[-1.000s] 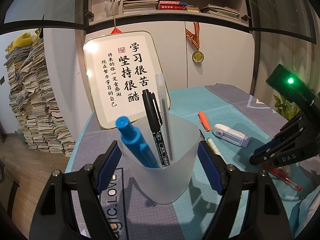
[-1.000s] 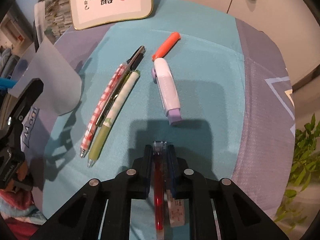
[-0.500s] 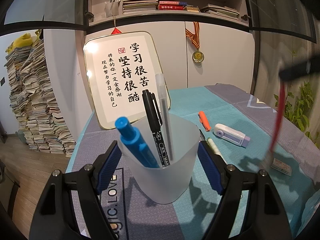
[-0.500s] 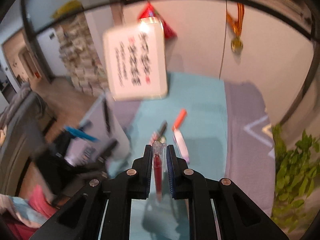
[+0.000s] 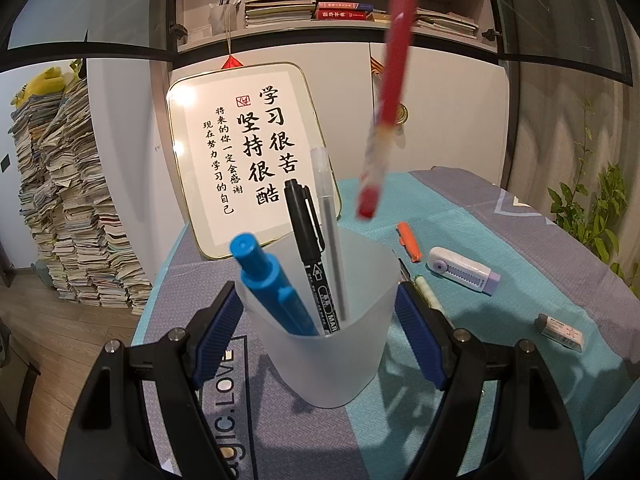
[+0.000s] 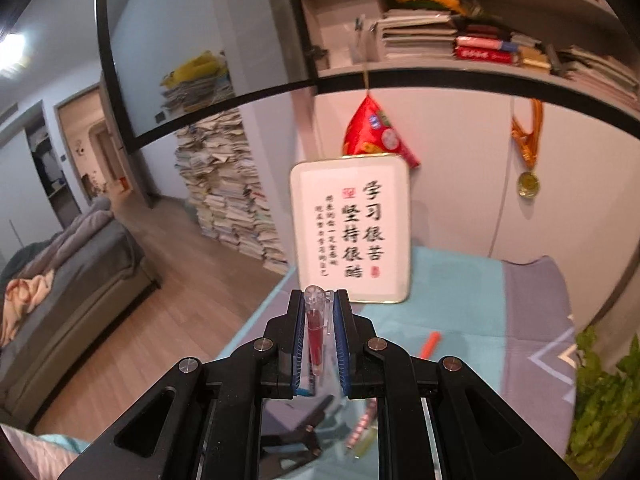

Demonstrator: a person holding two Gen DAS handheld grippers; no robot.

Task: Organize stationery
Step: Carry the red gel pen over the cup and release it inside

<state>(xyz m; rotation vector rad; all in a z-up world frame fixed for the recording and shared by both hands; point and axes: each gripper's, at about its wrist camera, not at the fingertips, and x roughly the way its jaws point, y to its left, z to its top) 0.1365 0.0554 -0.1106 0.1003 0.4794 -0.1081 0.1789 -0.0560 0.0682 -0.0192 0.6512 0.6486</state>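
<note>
Teal-and-grey tablecloth [image 5: 460,216] below stacked shelves [image 5: 360,8]; left fingers [image 5: 224,332] clamping frosted cup [image 5: 320,320], right fingers [image 6: 343,344] clamping red pen [image 6: 314,336].

Red pen [image 5: 387,92]; frosted cup [image 5: 320,320]; teal-grey cloth [image 5: 480,216].

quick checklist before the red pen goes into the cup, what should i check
1. Right tongs shut on the red pen: ok.
2. Left tongs steadying the frosted cup, pads at both sides: ok.
3. Pen tip points down: ok.
4. Pen tip over the cup mouth: not ok, it hangs high and looks to the right of it.
5. Room left in the cup beside the blue marker, black marker and clear pen: ok, right side looks free.
6. Cup standing upright on the table: ok.
</note>
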